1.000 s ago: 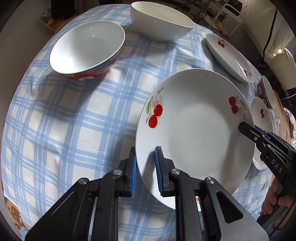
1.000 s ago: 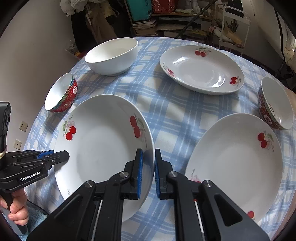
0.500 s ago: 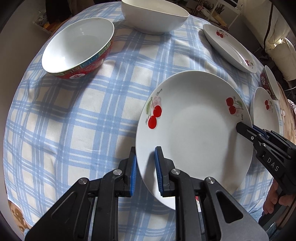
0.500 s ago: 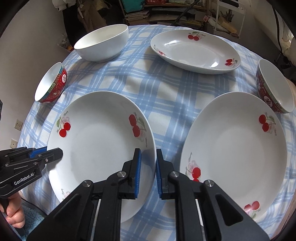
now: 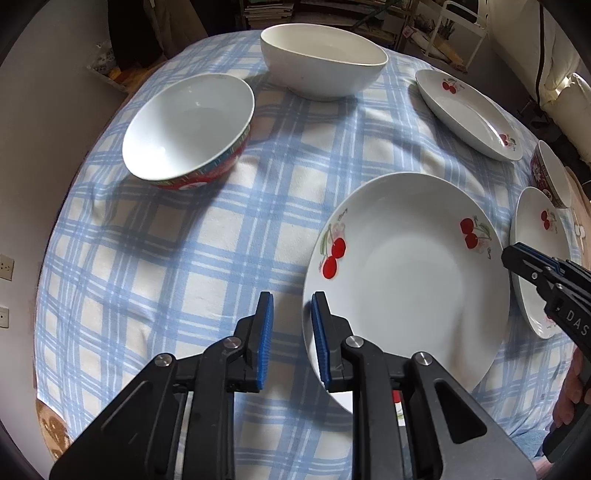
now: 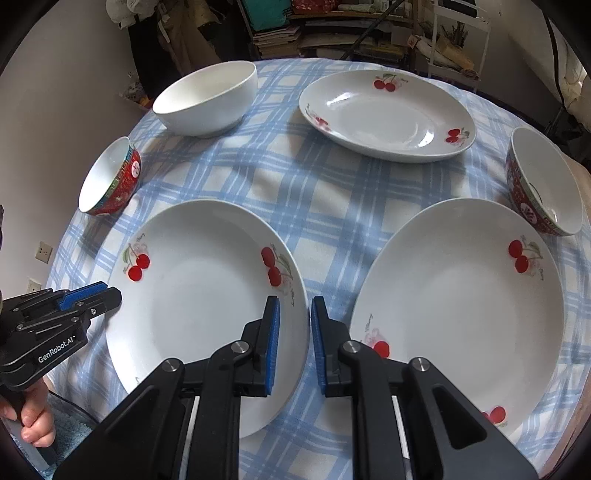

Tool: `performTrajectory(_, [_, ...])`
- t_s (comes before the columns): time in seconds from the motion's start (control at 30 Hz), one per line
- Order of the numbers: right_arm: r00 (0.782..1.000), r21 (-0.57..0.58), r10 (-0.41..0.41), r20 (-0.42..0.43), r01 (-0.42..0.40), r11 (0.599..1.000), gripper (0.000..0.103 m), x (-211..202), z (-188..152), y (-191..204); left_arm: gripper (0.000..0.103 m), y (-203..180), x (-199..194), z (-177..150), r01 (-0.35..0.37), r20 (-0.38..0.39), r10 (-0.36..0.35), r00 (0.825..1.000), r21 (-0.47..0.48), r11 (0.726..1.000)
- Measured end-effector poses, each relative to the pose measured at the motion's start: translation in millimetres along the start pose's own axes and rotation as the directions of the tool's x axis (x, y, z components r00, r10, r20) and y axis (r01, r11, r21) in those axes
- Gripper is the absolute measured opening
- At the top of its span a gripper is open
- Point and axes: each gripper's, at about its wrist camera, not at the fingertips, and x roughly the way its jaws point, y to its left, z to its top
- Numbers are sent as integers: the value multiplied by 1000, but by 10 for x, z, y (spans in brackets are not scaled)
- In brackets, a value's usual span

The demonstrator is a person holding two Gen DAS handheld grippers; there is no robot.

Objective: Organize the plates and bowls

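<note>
A white cherry plate [image 5: 406, 280] [image 6: 207, 306] lies on the blue checked tablecloth [image 5: 155, 251]. My left gripper [image 5: 290, 314] is open at its left rim; the rim sits by the right finger, with a gap to the left finger. My right gripper [image 6: 294, 317] is open astride the plate's right rim. A second cherry plate [image 6: 461, 314] lies right of it, a third [image 6: 386, 114] at the back. Two red-patterned bowls [image 6: 110, 181] [image 6: 543, 184] and a white bowl [image 6: 207, 99] stand around.
The round table's edge [image 5: 48, 332] drops off close on the left. Shelves with books and clutter [image 6: 332, 29] stand behind the table. A white rack [image 5: 461, 33] is at the back right.
Both grippers have opened slightly and let go of the plate's rims. The plate has come down flat onto the cloth. The left view has tilted up, showing more of the far table.
</note>
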Motion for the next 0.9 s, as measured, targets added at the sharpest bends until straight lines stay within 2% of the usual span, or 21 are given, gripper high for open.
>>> performTrajectory(0.07, [1000,4,-3,20,3,1000,21,-90,33,-28,25,-9,-41,30,-7,7,7,1000,5,1000])
performTrajectory(0.2, [997,10,-34,62,33,999,44,-252,113,-121,33,-80,-132,72,-25,26,24,999,28,999])
performTrajectory(0.3, [994,9,-65,87,64,998,57,-376,175,-214,51,-166,-252,120,-31,65,28,997,48,998])
performTrajectory(0.37, [992,12,-81,99,80,997,67,-451,213,-294,56,-225,-346,155,-55,96,49,994,65,996])
performTrajectory(0.43, [989,18,-98,109,97,995,75,-522,243,-375,70,-307,-410,204,-81,114,71,991,87,993])
performTrajectory(0.47, [988,21,-104,113,102,995,77,-552,253,-416,73,-352,-441,226,-93,124,80,989,102,990])
performTrajectory(0.53, [986,33,-112,120,109,993,90,-605,261,-496,82,-423,-494,265,-100,137,84,987,115,988])
performTrajectory(0.6, [985,42,-120,123,116,992,97,-648,247,-577,87,-481,-527,306,-89,142,73,987,108,990])
performTrajectory(0.9, [979,53,-186,88,182,982,97,-775,150,-1002,88,-1020,-623,453,-50,177,15,984,191,980])
